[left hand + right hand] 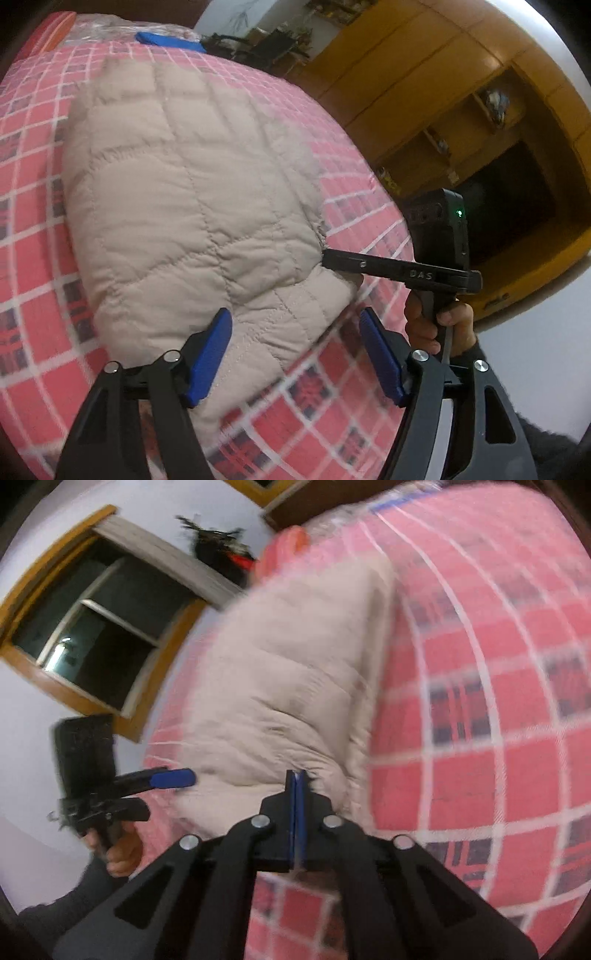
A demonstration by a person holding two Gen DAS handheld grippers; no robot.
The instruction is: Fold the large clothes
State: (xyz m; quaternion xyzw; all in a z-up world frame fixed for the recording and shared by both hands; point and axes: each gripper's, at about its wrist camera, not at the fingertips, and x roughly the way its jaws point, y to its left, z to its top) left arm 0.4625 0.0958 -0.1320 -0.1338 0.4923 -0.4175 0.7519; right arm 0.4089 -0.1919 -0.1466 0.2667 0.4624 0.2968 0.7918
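A beige quilted jacket [192, 192] lies folded into a thick bundle on a red plaid bed cover [33, 184]. My left gripper [295, 350] is open, its blue pads astride the bundle's near corner and a little above it. At the jacket's right edge my right gripper [327, 258] comes in side-on, its jaws closed where the fabric puckers. In the right wrist view the right gripper [297, 786] has its pads pressed together against the jacket [288, 686]. The open left gripper [162, 794] hovers to the left, held by a hand [122, 853].
The bed cover [480, 738] runs wide to the right of the jacket. A blue flat item [170, 40] and a red cushion [48, 33] lie at the far end. A yellow wooden cupboard [461, 110] stands beyond the bed, and a window [96, 638] is in the wall.
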